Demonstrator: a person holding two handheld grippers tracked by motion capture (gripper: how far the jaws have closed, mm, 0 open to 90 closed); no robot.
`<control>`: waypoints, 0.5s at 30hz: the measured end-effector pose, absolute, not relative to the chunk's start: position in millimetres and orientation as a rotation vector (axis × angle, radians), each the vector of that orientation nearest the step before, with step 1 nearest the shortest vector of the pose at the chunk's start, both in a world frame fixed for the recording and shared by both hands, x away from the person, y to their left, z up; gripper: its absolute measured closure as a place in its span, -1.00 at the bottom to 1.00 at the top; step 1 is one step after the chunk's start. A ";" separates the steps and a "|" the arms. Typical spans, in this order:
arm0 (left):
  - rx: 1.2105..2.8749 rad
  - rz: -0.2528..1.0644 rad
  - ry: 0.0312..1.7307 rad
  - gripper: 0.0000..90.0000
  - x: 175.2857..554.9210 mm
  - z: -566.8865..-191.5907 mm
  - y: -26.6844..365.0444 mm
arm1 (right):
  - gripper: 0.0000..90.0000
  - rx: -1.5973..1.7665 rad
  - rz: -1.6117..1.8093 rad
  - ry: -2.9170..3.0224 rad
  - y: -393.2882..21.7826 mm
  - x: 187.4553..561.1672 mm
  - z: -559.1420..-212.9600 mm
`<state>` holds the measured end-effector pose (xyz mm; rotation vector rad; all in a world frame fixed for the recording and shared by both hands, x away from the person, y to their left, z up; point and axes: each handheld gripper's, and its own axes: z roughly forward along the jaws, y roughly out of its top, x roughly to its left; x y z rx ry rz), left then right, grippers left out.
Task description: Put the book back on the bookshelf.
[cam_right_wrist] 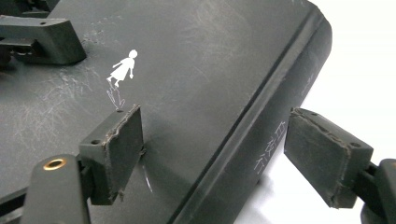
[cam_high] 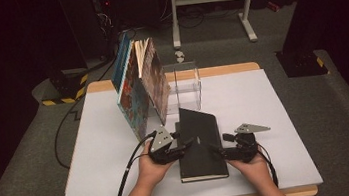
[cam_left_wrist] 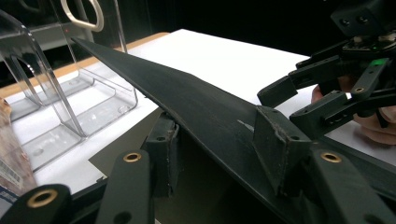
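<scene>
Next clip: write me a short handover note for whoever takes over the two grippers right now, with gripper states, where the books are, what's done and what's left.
Left gripper: shut on the black book's left edge, one jaw above the cover, one under it; that side is lifted off the table.
Right gripper: open, jaws straddling the spine edge; from its own view the pads look clear of the book.
Two books stand leaning beside the clear rack.
Done: black book partly raised.
Left, probably: close the right gripper, stand the book up and put it by the others or in the rack.
</scene>
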<state>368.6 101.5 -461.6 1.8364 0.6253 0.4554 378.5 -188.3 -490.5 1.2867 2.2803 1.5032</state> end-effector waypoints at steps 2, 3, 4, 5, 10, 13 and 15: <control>1.824 0.478 0.609 0.17 364.5 -461.3 101.6 | -0.67 1.296 1.513 2.281 -188.9 379.0 -490.5; 1.821 0.487 0.603 0.17 363.2 -461.2 101.7 | -0.68 1.300 1.520 2.285 -189.4 379.3 -490.6; 1.817 0.492 0.599 0.17 361.8 -461.1 101.6 | -0.69 1.307 1.524 2.284 -189.6 379.5 -490.6; 1.816 0.499 0.593 0.17 360.6 -460.8 101.5 | -0.70 1.313 1.531 2.288 -189.9 379.6 -490.6; 1.806 0.544 0.556 0.17 353.9 -458.7 100.8 | -0.78 1.332 1.556 2.300 -190.5 379.1 -490.3; 1.795 0.571 0.535 0.17 349.3 -458.3 100.7 | -0.82 1.332 1.579 2.307 -190.4 378.5 -490.1; 1.789 0.585 0.523 0.17 346.9 -458.3 100.8 | -0.83 1.330 1.597 2.314 -190.2 378.5 -490.1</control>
